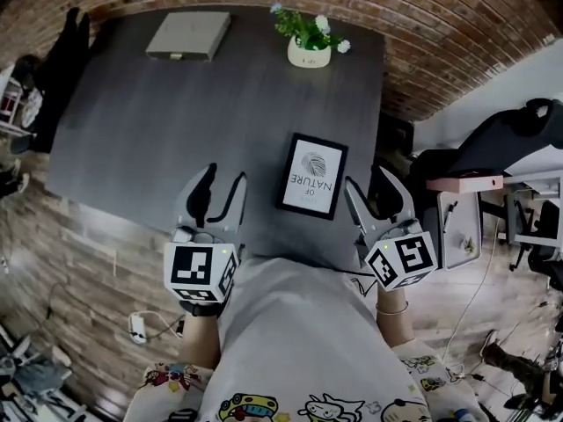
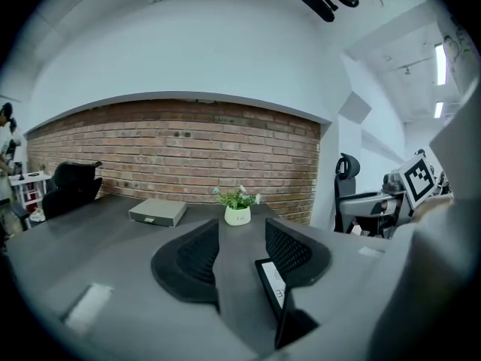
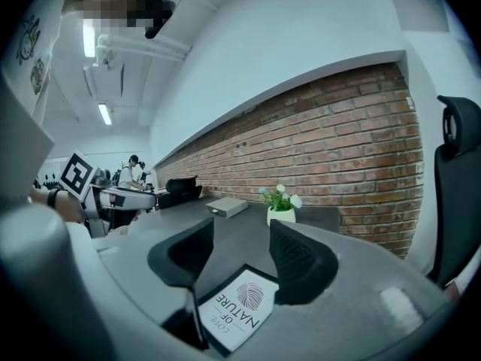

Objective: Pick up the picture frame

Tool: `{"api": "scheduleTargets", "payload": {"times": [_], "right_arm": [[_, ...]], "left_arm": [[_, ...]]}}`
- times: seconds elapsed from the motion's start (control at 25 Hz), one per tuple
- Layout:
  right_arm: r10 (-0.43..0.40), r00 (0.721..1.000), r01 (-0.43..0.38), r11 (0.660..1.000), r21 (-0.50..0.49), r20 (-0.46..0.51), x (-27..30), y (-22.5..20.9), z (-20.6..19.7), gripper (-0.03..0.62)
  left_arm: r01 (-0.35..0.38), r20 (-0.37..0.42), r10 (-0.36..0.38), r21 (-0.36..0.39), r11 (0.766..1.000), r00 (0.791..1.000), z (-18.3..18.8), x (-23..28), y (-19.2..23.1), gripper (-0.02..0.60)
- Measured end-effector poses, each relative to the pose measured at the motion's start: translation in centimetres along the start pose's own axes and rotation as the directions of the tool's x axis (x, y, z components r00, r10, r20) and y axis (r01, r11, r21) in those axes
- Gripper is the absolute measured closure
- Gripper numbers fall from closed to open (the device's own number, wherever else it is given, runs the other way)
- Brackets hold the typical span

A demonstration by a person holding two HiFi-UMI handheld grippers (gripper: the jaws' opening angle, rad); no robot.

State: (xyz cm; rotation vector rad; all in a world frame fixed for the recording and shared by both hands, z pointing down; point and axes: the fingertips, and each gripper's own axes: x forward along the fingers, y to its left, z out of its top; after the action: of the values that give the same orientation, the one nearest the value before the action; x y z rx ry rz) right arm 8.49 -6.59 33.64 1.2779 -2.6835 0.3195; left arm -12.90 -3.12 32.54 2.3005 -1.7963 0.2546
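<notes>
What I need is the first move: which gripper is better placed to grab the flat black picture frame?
Right, probably: the right gripper, jaws open, sits nearly against the black picture frame; the left gripper stands farther off.

Picture frame (image 1: 311, 176) lay flat near the front edge of the dark table (image 1: 167, 121), between left gripper (image 1: 223, 176) and right gripper (image 1: 368, 179), jaws apart. Flower pot (image 1: 309, 53) and grey box (image 1: 188, 35) stood at the far edge.

**Frame (image 1: 312, 176) flat on the counter (image 1: 158, 121)**

The frame lies face up near the counter's front edge, right of the middle and slightly askew. It is a rectangle with a thin black border. Its white print shows a round, fingerprint-like swirl and the words "LOVE OF NATURE".
</notes>
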Motion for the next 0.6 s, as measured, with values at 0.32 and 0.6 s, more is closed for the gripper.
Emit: {"api": "scheduleTargets", "payload": {"times": [0.32,0.6], "right_arm": [[-0.084,0.996,0.083,0.996,0.043,0.004,-0.8,-1.7,-0.2,0.365],[-0.160,0.987,0.161,0.984,0.073,-0.015,-1.2,-2.5,-0.7,0.364]], "left_arm": [[0.134,-0.027,-0.133,0.033,0.990,0.991,0.9,3.8,-2.5,0.382],[0.223,-0.054,-0.221,0.034,0.974,0.974,0.9,5.7,-3.2,0.383]]}}
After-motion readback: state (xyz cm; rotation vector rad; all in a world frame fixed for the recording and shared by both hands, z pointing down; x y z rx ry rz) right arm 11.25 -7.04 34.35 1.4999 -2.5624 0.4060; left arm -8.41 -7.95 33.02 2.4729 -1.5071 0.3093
